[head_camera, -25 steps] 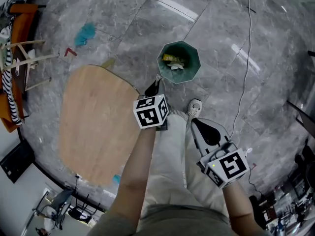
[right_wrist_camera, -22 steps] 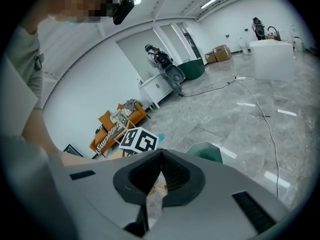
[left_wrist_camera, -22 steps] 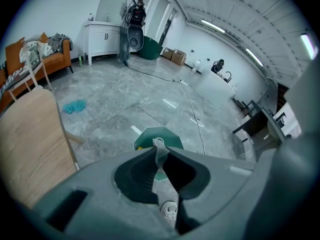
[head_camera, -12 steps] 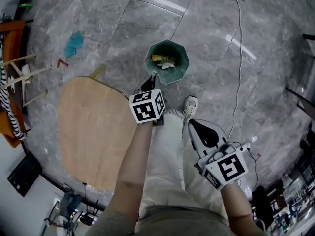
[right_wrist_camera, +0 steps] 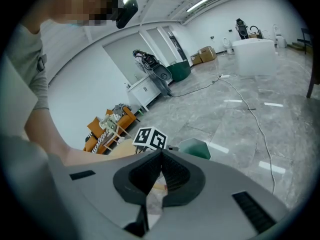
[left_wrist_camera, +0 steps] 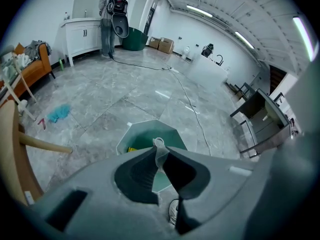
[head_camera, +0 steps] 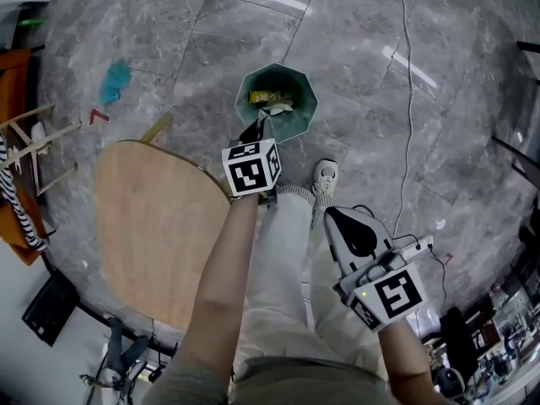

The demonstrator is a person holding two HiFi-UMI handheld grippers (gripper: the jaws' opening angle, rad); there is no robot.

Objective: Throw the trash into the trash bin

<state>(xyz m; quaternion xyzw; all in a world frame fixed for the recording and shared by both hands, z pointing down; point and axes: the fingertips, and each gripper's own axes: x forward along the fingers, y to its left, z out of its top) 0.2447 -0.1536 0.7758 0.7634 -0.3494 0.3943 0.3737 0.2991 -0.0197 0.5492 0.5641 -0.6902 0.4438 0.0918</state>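
Note:
A green octagonal trash bin stands on the grey stone floor with yellow and pale litter inside it. My left gripper points steeply down at the bin's near rim, shut on a thin, clear scrap of wrapper. In the left gripper view that scrap pokes up past the jaw tips, with the bin directly behind it. My right gripper hangs lower right, beside the person's leg; in the right gripper view this gripper has its jaws meeting at the tips, and I see nothing held.
A round wooden table lies left of the left arm. The person's shoe is just below the bin. A blue rag lies on the floor far left, and a cable runs along the right. Orange seating fills the left edge.
The left gripper has moved forward and down, from short of the bin to its near rim, still shut on the scrap. The right gripper has drifted slightly.

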